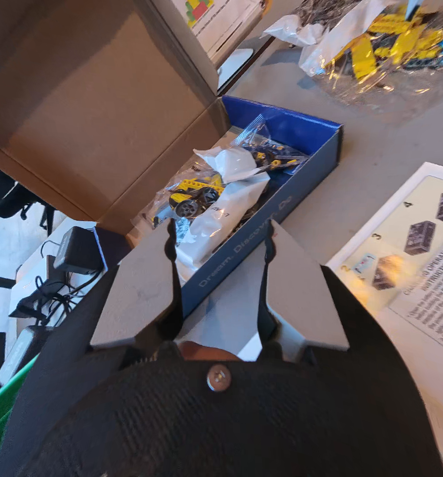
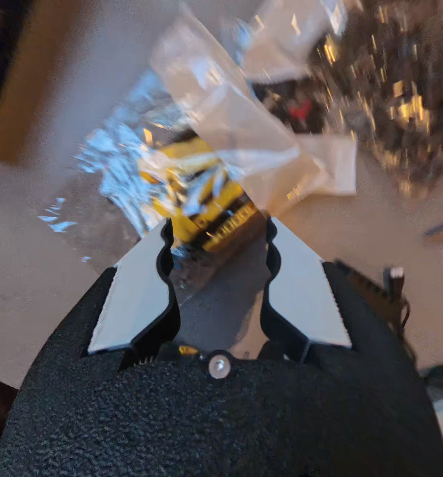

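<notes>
In the left wrist view my left gripper point(image 1: 220, 227) is open and empty, above the near end of an open blue cardboard box point(image 1: 316, 170). In the box lie clear plastic bags of toy parts; the nearest bag point(image 1: 197, 193) holds yellow pieces and black wheels, just ahead of my left fingertip. The brown lid point(image 1: 91, 103) stands open to the left. In the right wrist view, which is blurred, my right gripper point(image 2: 218, 224) is open over a clear bag of yellow bricks point(image 2: 205, 196) on the table. I cannot tell if it touches the bag.
A large clear bag of yellow and blue parts point(image 1: 385, 49) lies at the far right. A printed instruction sheet point(image 1: 401, 258) lies right of the box. Black power adapters and cables point(image 1: 68, 258) lie left. A white box point(image 1: 223, 28) stands behind. Another bag of dark parts point(image 2: 396, 108) lies far right. There is about 40 cm between the tips of the two grippers. The brown lid point(image 1: 91, 103) lies some 30 cm from my left tips, 45 cm from my right tips.
</notes>
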Available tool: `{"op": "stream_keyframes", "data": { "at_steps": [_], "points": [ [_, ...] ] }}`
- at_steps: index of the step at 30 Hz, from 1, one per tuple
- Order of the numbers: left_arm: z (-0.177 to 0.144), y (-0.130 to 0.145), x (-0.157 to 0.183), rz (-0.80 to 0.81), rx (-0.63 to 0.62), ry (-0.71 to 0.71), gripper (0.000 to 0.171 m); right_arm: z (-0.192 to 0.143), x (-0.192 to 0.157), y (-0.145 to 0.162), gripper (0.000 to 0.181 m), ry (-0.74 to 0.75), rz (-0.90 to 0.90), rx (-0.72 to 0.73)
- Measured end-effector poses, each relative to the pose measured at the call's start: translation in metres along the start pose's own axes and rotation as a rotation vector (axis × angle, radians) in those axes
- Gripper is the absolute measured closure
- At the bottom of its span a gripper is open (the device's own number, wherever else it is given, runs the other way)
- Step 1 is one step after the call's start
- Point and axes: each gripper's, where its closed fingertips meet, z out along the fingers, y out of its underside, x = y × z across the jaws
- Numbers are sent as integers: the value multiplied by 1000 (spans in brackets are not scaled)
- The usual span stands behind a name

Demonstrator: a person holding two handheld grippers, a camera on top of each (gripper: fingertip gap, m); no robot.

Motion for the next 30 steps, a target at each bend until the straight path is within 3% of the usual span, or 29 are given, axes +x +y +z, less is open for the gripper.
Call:
{"op": "stream_keyframes", "data": {
  "at_steps": [3,6,9,11,16,20,25,30],
  "points": [
    [-5,-10,13,-3,34,17,108,9,11,36,100,-99,203,-12],
    [-3,-17,26,-2,43,36,110,13,5,37,97,-201,287,32],
    [-3,-23,40,-22,66,63,113,12,-4,34,89,-217,258,49],
    [-4,-25,50,-40,79,87,113,18,-5,34,95,-163,204,51],
    [-9,-27,68,-99,116,117,118,18,-32,28,136,-333,161,90],
    [-16,-24,78,-72,120,121,119,2,-41,21,154,-435,177,182],
    [-22,-22,74,-39,116,101,119,-38,-61,-4,156,-511,150,306],
    [-30,-21,59,-50,121,68,118,-88,-77,-50,155,-565,122,461]
  ]
}}
